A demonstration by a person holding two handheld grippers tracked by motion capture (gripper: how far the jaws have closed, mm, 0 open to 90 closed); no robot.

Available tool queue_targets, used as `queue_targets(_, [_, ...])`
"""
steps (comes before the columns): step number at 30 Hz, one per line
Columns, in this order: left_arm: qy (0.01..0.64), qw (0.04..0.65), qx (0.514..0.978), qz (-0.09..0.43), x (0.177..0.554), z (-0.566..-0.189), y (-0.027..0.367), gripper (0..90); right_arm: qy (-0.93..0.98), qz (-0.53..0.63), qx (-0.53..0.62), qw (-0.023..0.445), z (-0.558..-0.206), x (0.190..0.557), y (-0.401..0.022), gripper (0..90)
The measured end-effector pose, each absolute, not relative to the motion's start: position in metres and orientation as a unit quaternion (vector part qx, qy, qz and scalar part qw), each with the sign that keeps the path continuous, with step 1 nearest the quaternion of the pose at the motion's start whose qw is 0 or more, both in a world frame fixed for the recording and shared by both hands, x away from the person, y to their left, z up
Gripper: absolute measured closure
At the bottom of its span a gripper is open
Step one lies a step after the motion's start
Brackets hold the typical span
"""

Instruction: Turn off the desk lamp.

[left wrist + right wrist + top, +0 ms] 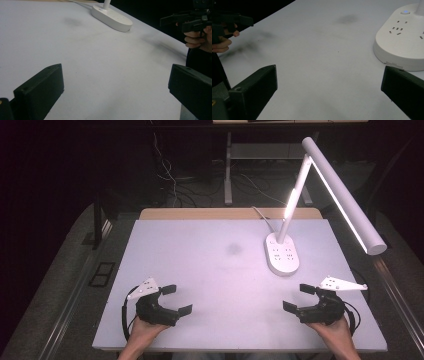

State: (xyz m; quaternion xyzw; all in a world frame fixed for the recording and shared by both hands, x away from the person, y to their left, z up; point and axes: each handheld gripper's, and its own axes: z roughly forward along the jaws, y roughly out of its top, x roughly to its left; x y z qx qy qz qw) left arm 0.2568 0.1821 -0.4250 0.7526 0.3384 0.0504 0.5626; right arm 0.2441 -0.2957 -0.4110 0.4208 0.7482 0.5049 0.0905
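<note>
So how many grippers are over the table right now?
2. The left gripper is at the near left of the table, jaws open; the right gripper is at the near right, just before the lamp base, jaws open.

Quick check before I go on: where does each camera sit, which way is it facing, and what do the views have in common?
High view: above the near edge, looking forward and down on the table; both forearms, left tongs and right tongs, open.
Left gripper view: on the left tongs, facing the lamp base and the right tongs.
Right gripper view: on the right tongs, facing the lamp base.
Shared: the lamp base.
</note>
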Motion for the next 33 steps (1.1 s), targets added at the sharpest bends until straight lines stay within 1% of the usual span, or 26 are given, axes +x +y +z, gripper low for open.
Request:
queue_targets(7, [0.335, 0.559, 0.757, 0.051, 0.2557, -0.4257, 0.1808, 0.0, 0.748, 0.505, 0.422, 0.08, -0.41, 0.2434, -0.2952, 0.5])
queue_targets(33, [0.34, 0.559, 0.754, 0.058, 0.254, -0.4253, 0.1834, 0.0, 0.757, 0.487, 0.43, 0.073, -0.4058, 0.2358, -0.2937, 0.6])
